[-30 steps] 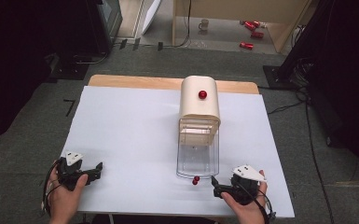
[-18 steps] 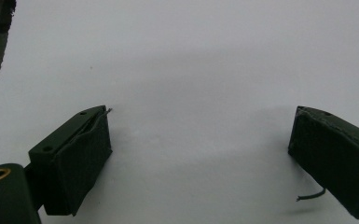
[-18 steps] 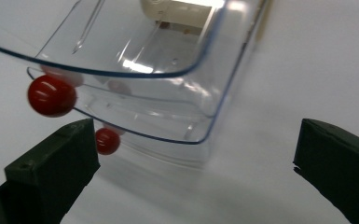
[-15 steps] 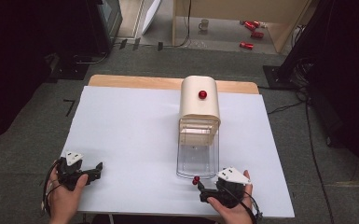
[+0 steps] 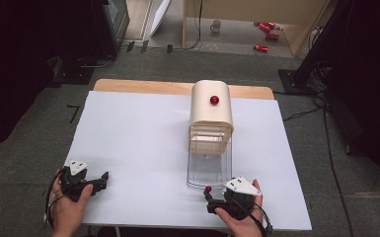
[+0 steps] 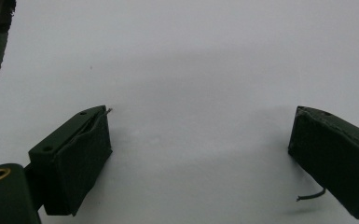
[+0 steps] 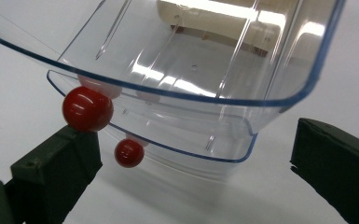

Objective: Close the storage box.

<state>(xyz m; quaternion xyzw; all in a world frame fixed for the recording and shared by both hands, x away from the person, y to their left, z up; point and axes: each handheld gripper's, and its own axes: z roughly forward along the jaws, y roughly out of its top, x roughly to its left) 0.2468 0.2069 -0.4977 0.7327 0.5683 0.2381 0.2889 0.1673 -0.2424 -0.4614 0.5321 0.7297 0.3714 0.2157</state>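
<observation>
High view, left to right. The left tongs (image 5: 101, 178) rest near the front left corner of the tabletop (image 5: 138, 148), where they lay a second ago; they play no part in the step in hand. In the left gripper view their jaws stand wide apart with bare tabletop between them and nothing held.

The right tongs (image 5: 210, 200) have moved leftward along the front edge over the last second, from off the right front corner of the clear drawer (image 5: 208, 168) to a position directly before its front lip. The drawer itself has not shifted: it projects toward the person from the cream cabinet (image 5: 211, 111), whose top carries a red knob (image 5: 214, 100).

Right gripper view. The jaws are wide open and grip nothing. The drawer's small red knob (image 7: 87, 108) lies just above the tip of the left-hand jaw, at or very near contact; whether they touch cannot be told. A second red spot (image 7: 129, 153) below it appears to be its reflection. The drawer lip (image 7: 242, 140) spans the gap between the jaws.

Interpretation: the approach is nearly complete. The knob sits off centre, so the tongs probably need a small shift toward it before closing on it to move the drawer.
</observation>
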